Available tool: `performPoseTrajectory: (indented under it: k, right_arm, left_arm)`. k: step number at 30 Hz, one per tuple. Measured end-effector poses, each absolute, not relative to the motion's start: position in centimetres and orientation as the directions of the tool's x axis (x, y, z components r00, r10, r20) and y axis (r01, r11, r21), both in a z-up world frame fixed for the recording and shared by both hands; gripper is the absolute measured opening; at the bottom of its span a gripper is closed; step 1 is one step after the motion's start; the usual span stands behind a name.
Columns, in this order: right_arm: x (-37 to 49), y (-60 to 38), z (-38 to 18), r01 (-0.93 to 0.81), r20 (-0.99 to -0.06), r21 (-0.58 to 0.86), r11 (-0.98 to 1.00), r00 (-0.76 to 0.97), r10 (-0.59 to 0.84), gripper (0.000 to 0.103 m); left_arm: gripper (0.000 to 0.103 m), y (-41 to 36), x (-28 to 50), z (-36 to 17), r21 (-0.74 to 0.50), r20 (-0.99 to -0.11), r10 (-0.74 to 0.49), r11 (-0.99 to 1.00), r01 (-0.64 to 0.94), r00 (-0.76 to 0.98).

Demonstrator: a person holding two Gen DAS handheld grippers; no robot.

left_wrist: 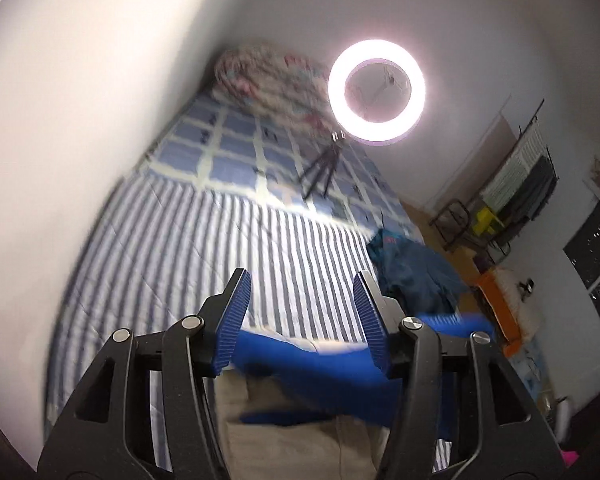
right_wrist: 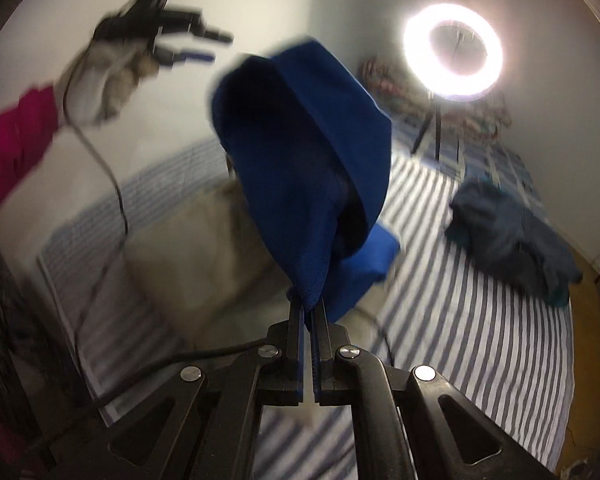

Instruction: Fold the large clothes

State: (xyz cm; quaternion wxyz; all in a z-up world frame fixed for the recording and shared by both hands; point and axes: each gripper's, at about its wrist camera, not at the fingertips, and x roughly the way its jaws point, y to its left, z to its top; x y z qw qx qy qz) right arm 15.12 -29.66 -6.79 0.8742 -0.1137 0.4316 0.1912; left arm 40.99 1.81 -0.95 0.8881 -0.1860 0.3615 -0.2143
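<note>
A home bedroom. A bed (left_wrist: 172, 232) with striped and checked sheets stands against the wall, a rolled quilt (left_wrist: 268, 76) at its far end. A ring light (left_wrist: 376, 92) glows above.

Both wrist cameras look down along their fingers, sharing the striped bed (left_wrist: 172, 240).

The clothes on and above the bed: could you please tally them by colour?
Bright blue garment, pinched in the right hand-held gripper: 1
Beige garment, lying on the striped sheet: 1
Dark teal garment, crumpled on the sheet: 1
Total: 3
</note>
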Motion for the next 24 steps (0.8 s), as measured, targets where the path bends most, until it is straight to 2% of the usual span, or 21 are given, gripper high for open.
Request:
performPoseTrajectory:
  k: [6,8,10,14,17,20,24]
  right_arm:
    - [12.3,-30.3,-7.6,-0.444,-0.805,-0.042,0.895,0.545,0.233,0.005]
    - [11.4,-30.9,-6.8,-0.445,-0.800,-0.005,0.895,0.539,0.264,0.024]
    - [10.7,-31.7,-5.8,-0.445,-0.784,0.030,0.895,0.545,0.298,0.029]
    - [10.3,-34.4,-5.4,-0.387,-0.754,0.193,0.902,0.530,0.389,0.039]
    - [12.0,-36.7,-6.5,-0.260,-0.732,0.351,0.900,0.523,0.437,0.040]
    - [13.7,-37.6,-8.2,-0.172,-0.722,0.458,0.872,0.500,0.478,0.047]
    - [16.3,-37.7,-11.2,-0.075,-0.695,0.588,0.806,0.464,0.550,0.048]
  left_arm:
    - [0.054,-0.9,37.0,-4.2,-0.413,-0.643,-0.500,0.864,0.287,0.580]
    - [0.054,-0.9,35.1,-5.4,-0.404,-0.668,-0.488,0.872,0.276,0.562]
    - [0.054,-0.3,32.8,-6.5,-0.418,-0.676,-0.491,0.870,0.262,0.550]
    - [0.054,1.2,29.8,-8.8,-0.439,-0.702,-0.478,0.874,0.209,0.528]
    - [0.054,2.8,29.6,-10.9,-0.461,-0.733,-0.458,0.878,0.128,0.504]
    - [0.054,4.1,30.5,-12.4,-0.506,-0.740,-0.469,0.861,0.061,0.481]
    - [0.055,4.8,31.6,-13.8,-0.578,-0.727,-0.510,0.816,-0.007,0.460]
